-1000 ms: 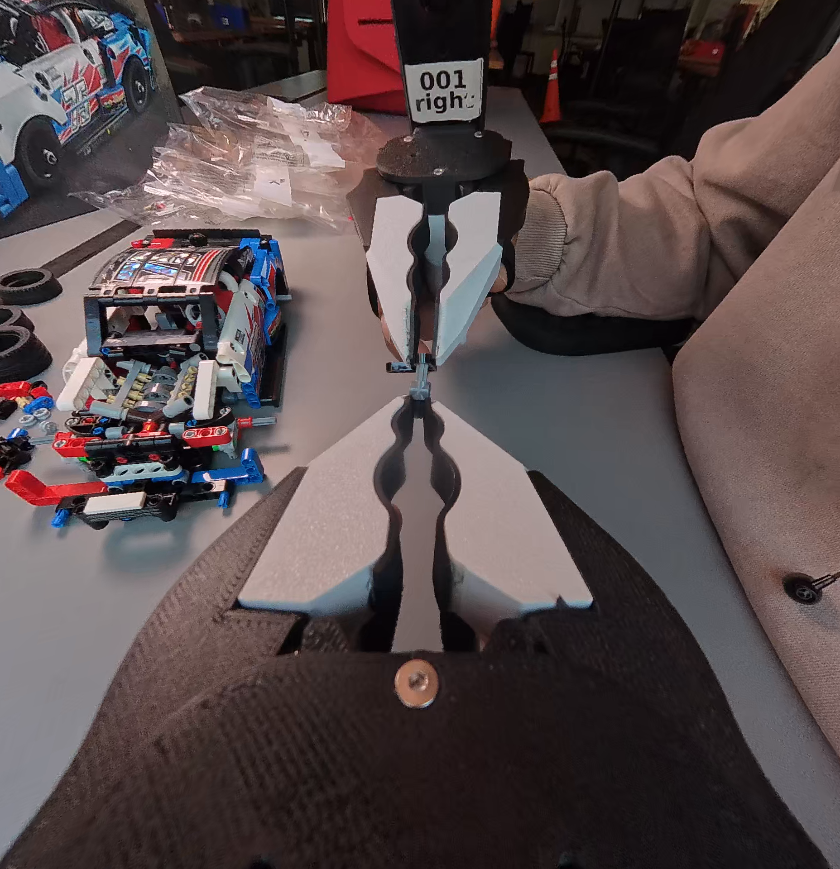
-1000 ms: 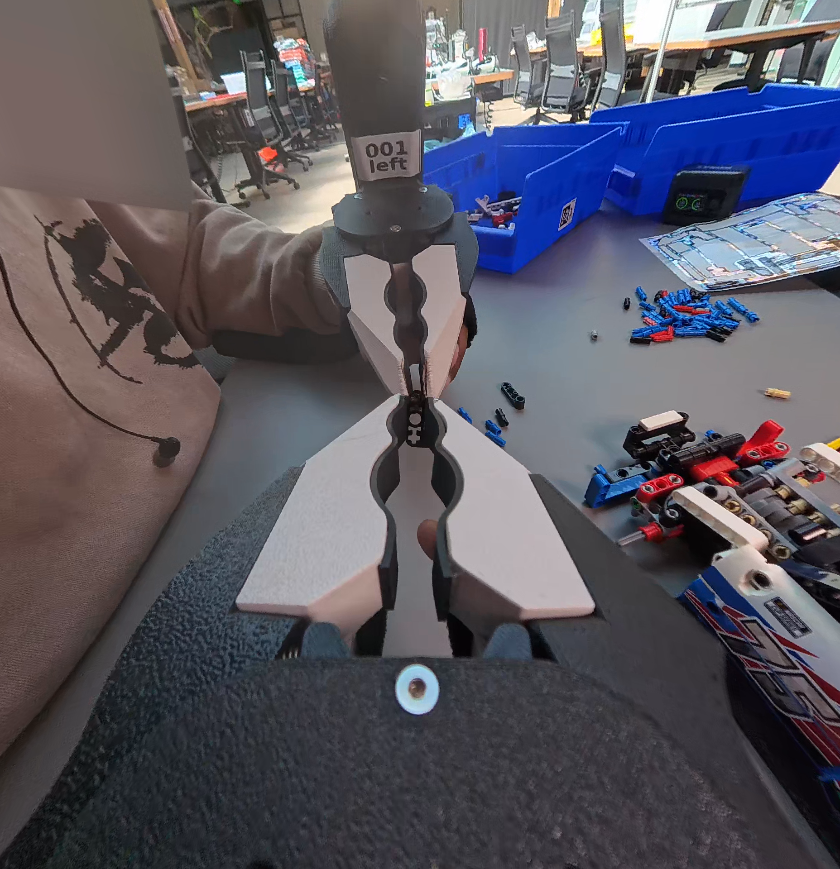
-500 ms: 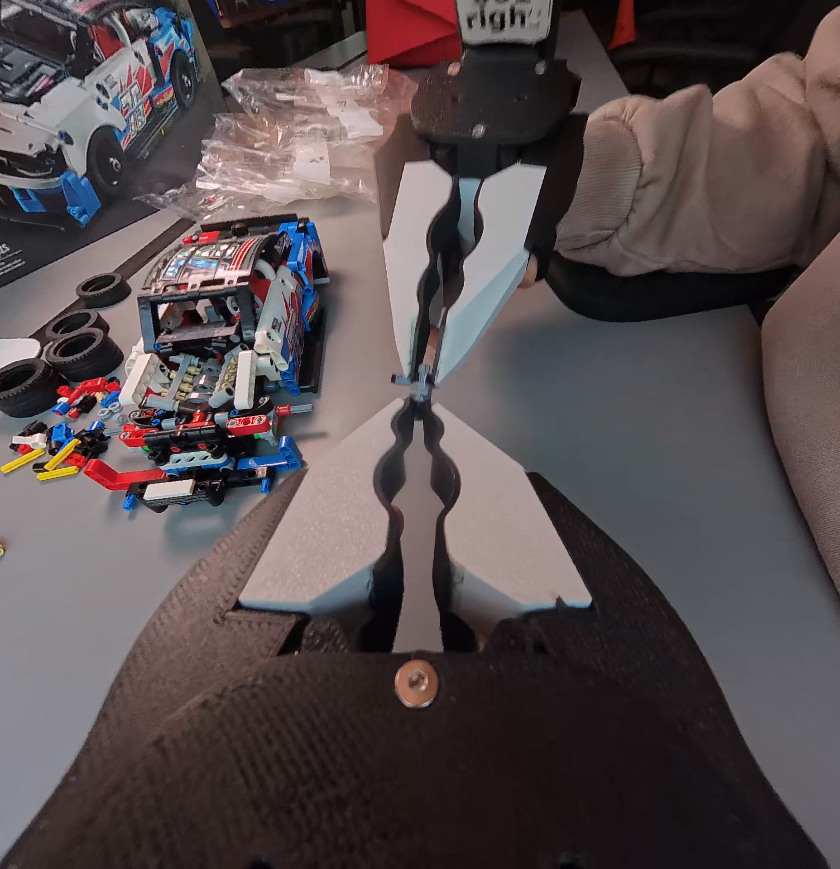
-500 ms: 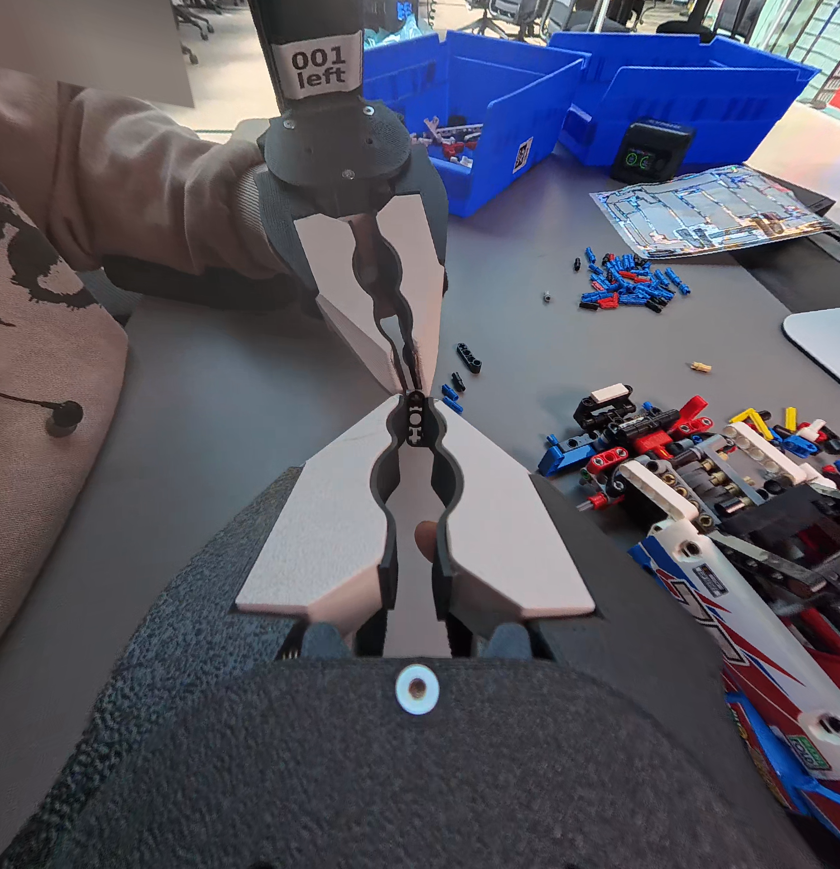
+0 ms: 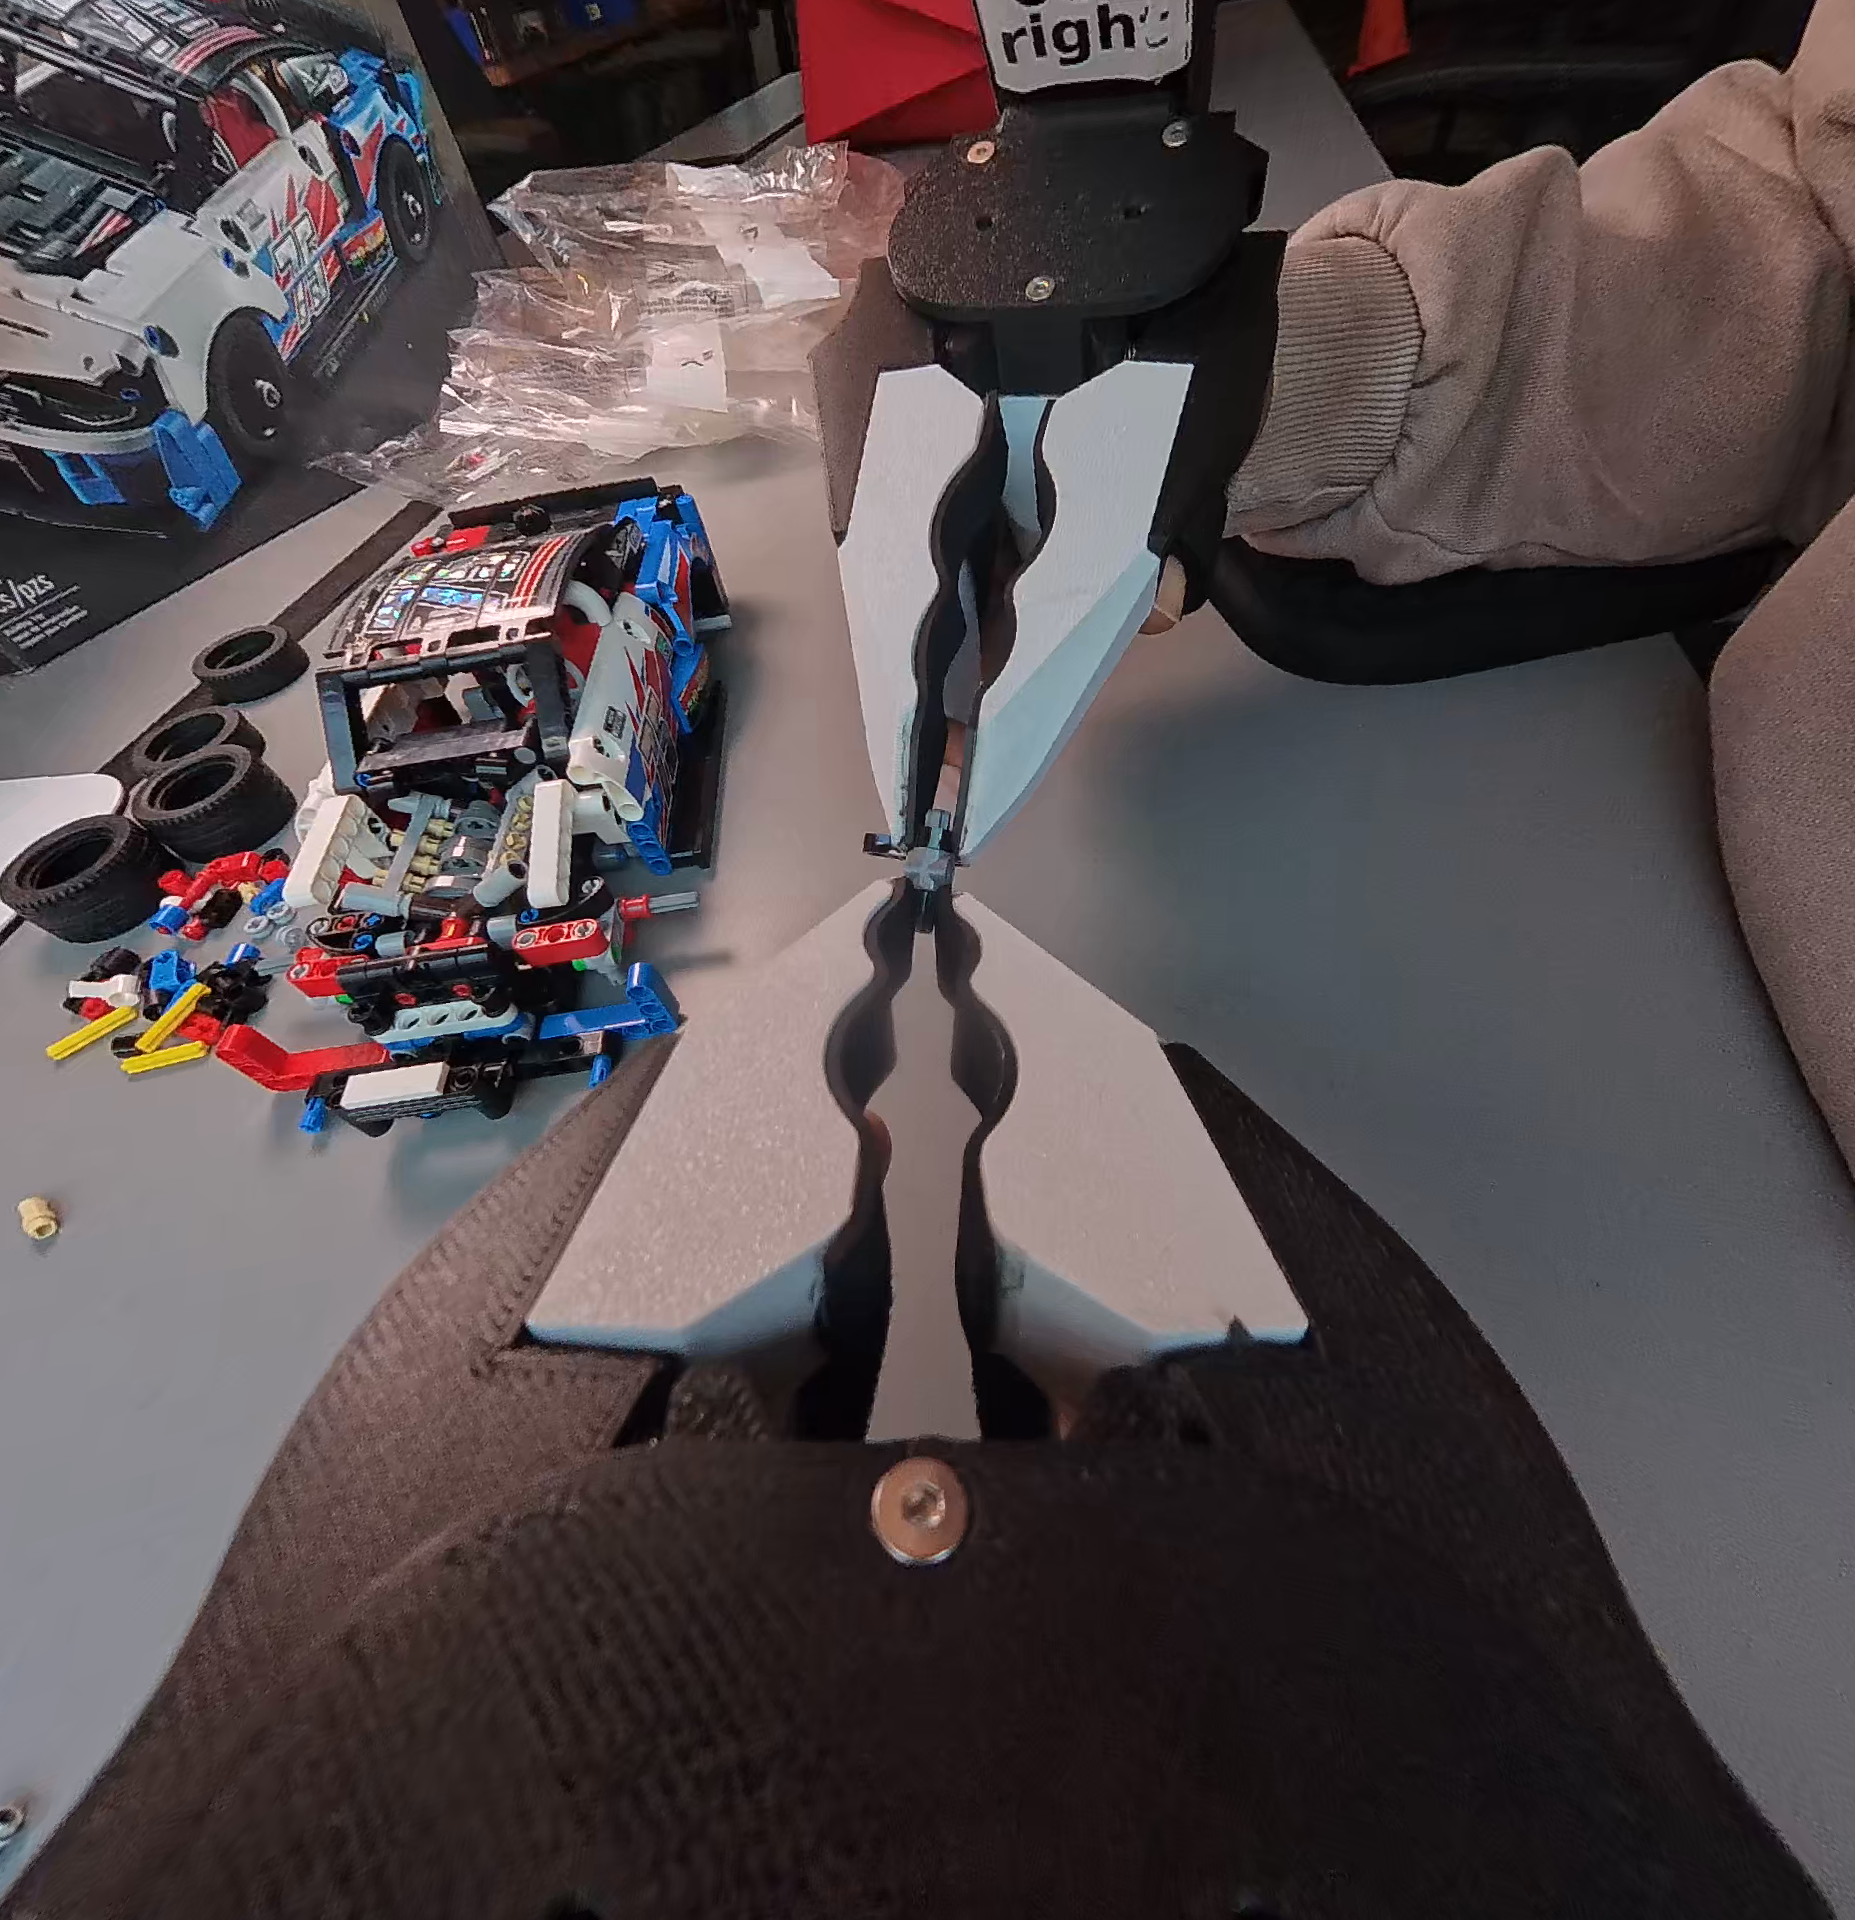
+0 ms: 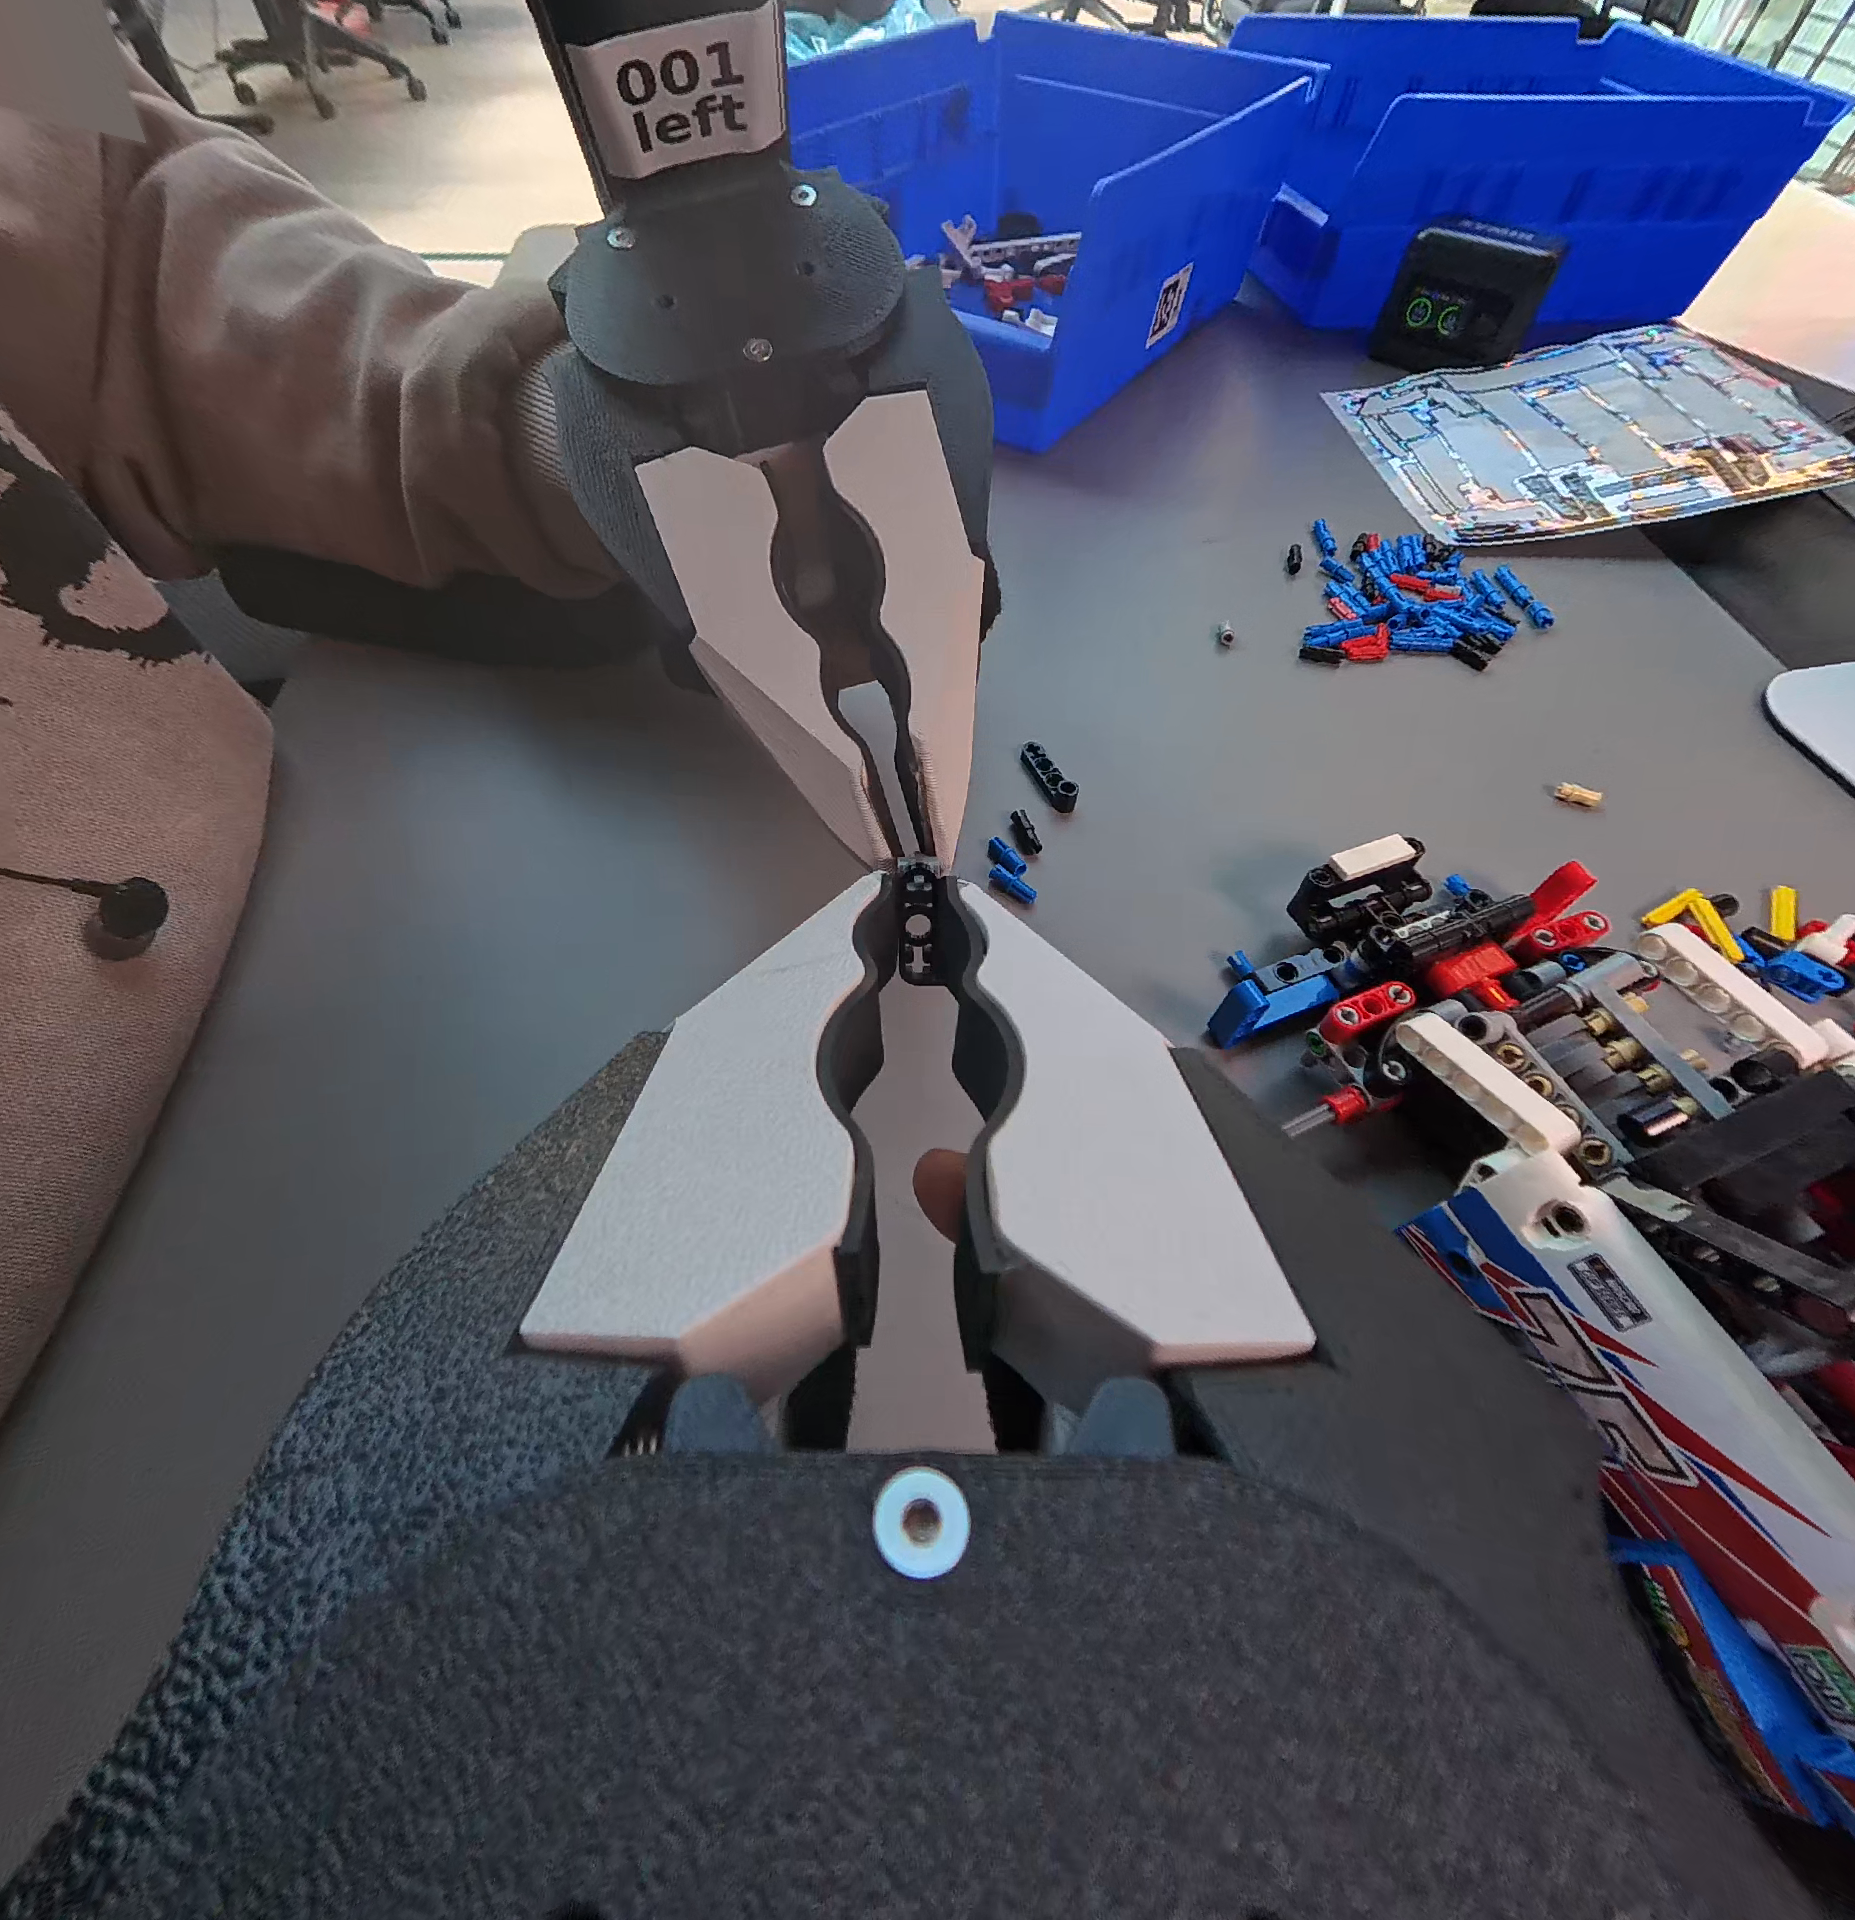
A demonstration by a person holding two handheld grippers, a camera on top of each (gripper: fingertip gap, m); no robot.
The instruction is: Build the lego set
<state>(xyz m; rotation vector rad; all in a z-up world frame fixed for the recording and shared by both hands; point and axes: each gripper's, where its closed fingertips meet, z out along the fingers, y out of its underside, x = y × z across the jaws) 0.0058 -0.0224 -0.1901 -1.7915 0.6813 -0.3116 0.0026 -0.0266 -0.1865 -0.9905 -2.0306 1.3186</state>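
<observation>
My left gripper (image 5: 924,896) is shut on a small grey connector piece (image 5: 929,864) at its tips. My right gripper (image 6: 918,883) is shut on a short black beam with holes (image 6: 918,928). The two grippers meet tip to tip above the grey table, and the grey piece touches the end of the black beam. The right gripper also shows from above in the left wrist view (image 5: 928,831), and the left gripper in the right wrist view (image 6: 907,854). The partly built racing car (image 5: 518,727) stands to the left, and also shows in the right wrist view (image 6: 1629,1195).
Black tyres (image 5: 175,790) and loose coloured parts (image 5: 164,997) lie left of the car. Empty plastic bags (image 5: 642,312) and the set's box (image 5: 175,239) are behind. Blue bins (image 6: 1110,208), a sticker sheet (image 6: 1598,436) and a pile of blue pins (image 6: 1422,613) are there too. A person's sleeve (image 5: 1525,364) is close. Left and right tips are no more than a few centimetres apart.
Both grippers stay shut and tip to tip. They have swung and tilted together, so each looms larger in the other's view and the car sits more toward the middle.
</observation>
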